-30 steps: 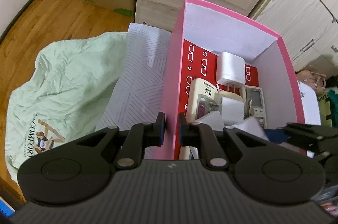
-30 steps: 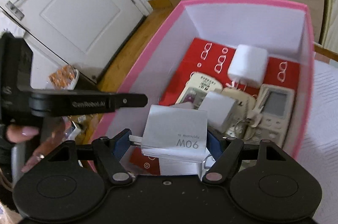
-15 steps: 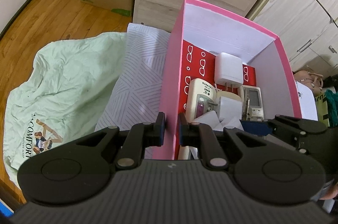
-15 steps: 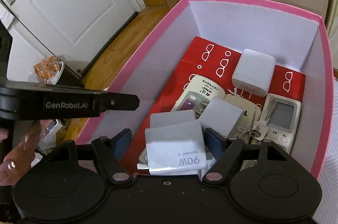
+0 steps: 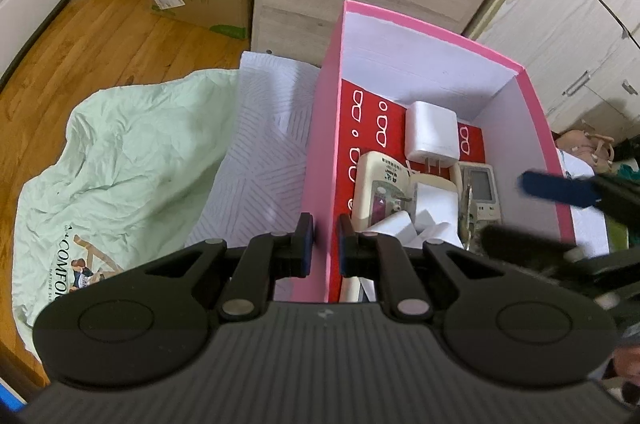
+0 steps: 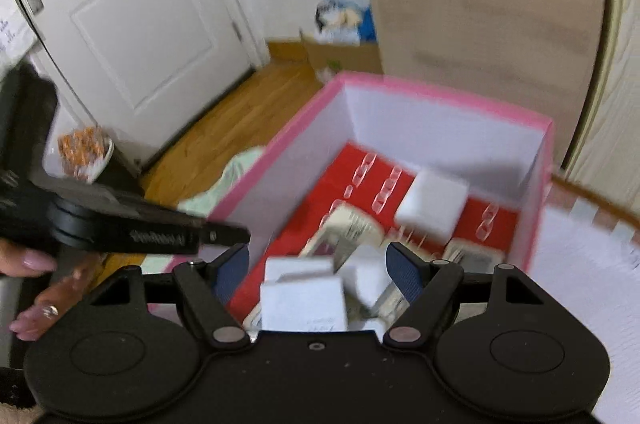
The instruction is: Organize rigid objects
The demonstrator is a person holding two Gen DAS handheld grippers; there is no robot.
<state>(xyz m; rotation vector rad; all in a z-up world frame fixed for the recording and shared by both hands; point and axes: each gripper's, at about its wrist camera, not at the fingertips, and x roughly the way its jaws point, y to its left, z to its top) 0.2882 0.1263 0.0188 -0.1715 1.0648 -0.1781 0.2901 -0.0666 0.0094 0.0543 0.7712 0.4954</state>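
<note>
The left gripper is clamped on the near left wall of the pink box, one finger outside and one inside, steadying it on the bed. The right gripper hangs spread wide above the box's near end with nothing between its fingers. Below it the grey 90W charger lies in the box, leaning on another white adapter beside the beige remote, the white plug charger and the grey remote.

The risk, as I judge it, is in the box itself. It is tall, light cardboard on soft bedding, so if the left gripper lets go or tugs sideways, the wall could buckle or the box could tip and spill the pile. The charger sits atop loose pieces and may slide.

Against a second ago, the charger has left the right gripper, which held it then. That gripper has lifted up and away, and its view is now blurred by motion. The left gripper's hold is unchanged.
</note>
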